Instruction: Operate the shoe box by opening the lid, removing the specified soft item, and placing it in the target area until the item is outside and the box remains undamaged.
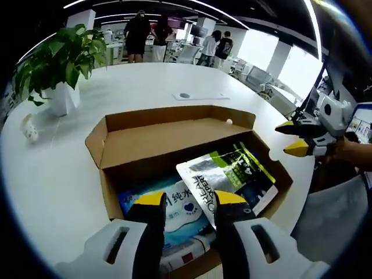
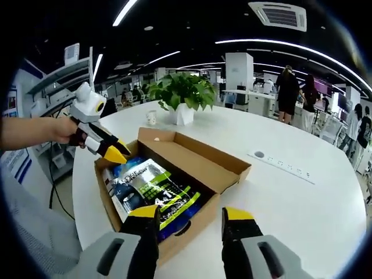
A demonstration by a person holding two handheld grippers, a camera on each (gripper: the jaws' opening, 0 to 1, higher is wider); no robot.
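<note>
Left gripper view: the left gripper's [image 1: 189, 200] yellow-tipped fingers [image 1: 149, 200] stand parted with nothing between them, poised over the near end of the open cardboard box [image 1: 168, 142]. Just beyond the right fingertip lies a dark green-and-grey pouch [image 1: 232, 174], tilted against the box's right wall. Under and between the fingertips sits a white-and-blue soft pack [image 1: 180, 215]. The lid is folded back on the far side. The right gripper [image 1: 297, 138] hangs off the box's right corner, jaws slightly apart, empty. A potted plant [image 1: 58, 64] stands far left on the white table [image 1: 52, 174].

Right gripper view: the right gripper's [image 2: 192, 215] fingers are apart, empty, at the box's near outer wall [image 2: 186, 229]. The pouch [image 2: 148, 189] lies just ahead of the left fingertip. The left gripper [image 2: 113, 151] hovers at the far-left rim; its opening cannot be judged here.
</note>
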